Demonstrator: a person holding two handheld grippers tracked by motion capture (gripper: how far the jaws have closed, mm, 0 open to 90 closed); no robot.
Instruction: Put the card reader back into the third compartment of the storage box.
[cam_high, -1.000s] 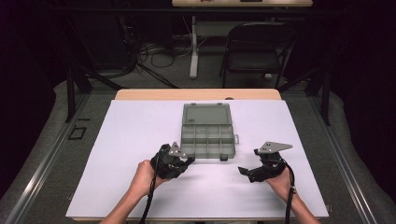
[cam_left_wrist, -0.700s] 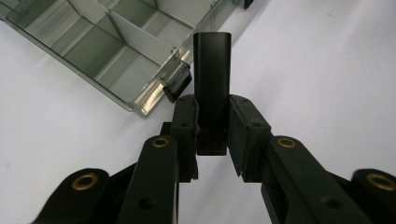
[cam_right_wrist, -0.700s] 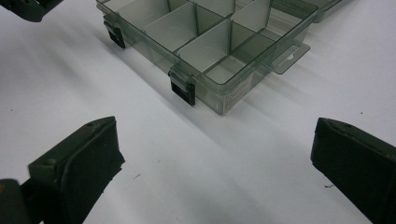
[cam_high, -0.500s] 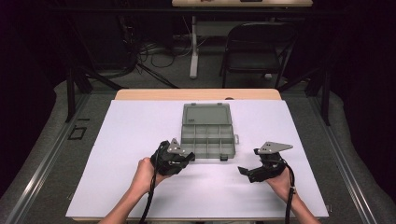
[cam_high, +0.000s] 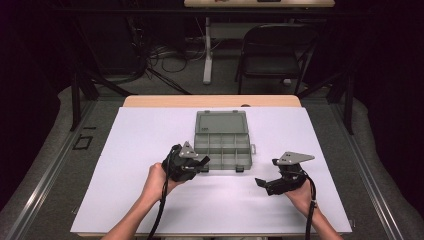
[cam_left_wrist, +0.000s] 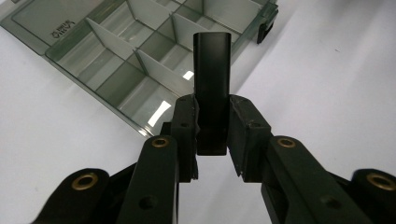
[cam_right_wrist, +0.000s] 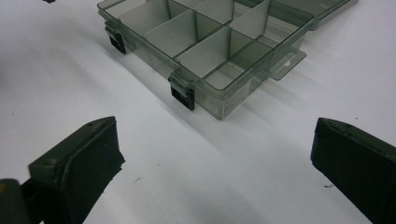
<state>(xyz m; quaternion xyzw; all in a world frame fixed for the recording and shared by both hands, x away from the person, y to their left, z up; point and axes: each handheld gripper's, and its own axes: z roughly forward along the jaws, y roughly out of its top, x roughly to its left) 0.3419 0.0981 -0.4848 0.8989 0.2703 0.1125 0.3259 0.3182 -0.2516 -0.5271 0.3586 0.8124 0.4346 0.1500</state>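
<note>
An open, clear grey compartment box (cam_high: 222, 150) lies mid-table with its lid (cam_high: 221, 122) folded back flat; its compartments look empty. My left gripper (cam_high: 202, 161) hovers at the box's near left corner, shut on a black flat bar (cam_left_wrist: 212, 60) that sticks out over the nearest compartments (cam_left_wrist: 154, 88). In the left gripper view the jaws of that gripper (cam_left_wrist: 212, 116) clamp the bar's lower end. My right gripper (cam_high: 265, 182) rests to the near right of the box, open and holding nothing. Its wide-apart jaws (cam_right_wrist: 215, 149) face the box's latched front wall (cam_right_wrist: 233, 100).
White paper (cam_high: 150, 140) covers the tabletop, whose wooden edge (cam_high: 210, 101) shows at the back. Beyond the table stand a black folding chair (cam_high: 275, 55), cables and table legs. Two black latches (cam_right_wrist: 183, 95) sit on the box's front.
</note>
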